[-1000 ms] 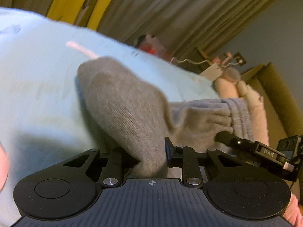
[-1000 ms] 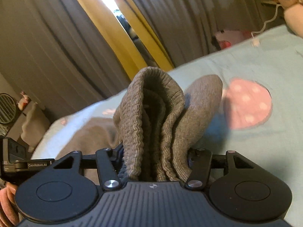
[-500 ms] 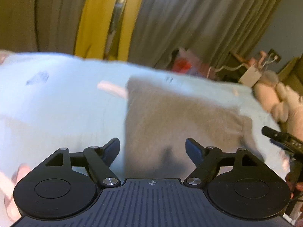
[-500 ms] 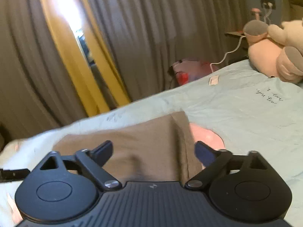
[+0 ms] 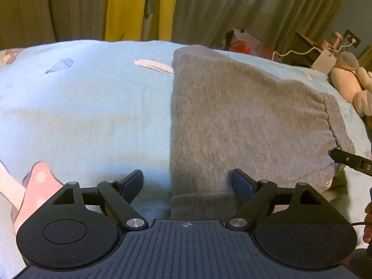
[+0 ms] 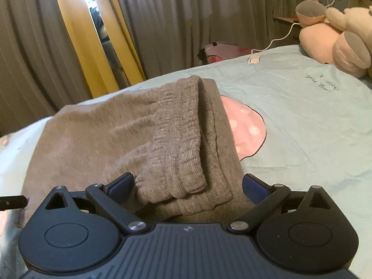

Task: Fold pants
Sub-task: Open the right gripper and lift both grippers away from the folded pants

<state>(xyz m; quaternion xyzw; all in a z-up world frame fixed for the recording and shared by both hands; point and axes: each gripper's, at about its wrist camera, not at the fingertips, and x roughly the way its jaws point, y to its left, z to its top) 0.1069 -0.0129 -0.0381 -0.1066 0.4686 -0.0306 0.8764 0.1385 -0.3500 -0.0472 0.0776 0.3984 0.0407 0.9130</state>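
Now the pants [image 5: 244,121] lie folded on the blue bedspread [image 5: 88,107], the ribbed waistband [image 6: 176,144] stacked on top at the right side. The left gripper [image 5: 187,181] is opening, its fingers spread well apart with the pants' near edge below them but not pinched. The right gripper [image 6: 188,183] is spread wide over the waistband corner, pads clear of the cloth.

The release is judged to be the step in hand. It is best finished by lifting both grippers straight away from the cloth, so that no pad drags a layer out of line. The waistband corner looks bulky and may spring up; a light press could be needed before the next fold.

A second ago both grippers were clamped on bunched grey cloth held up off the bed. Since then the cloth has been laid flat and both pairs of fingers let go.
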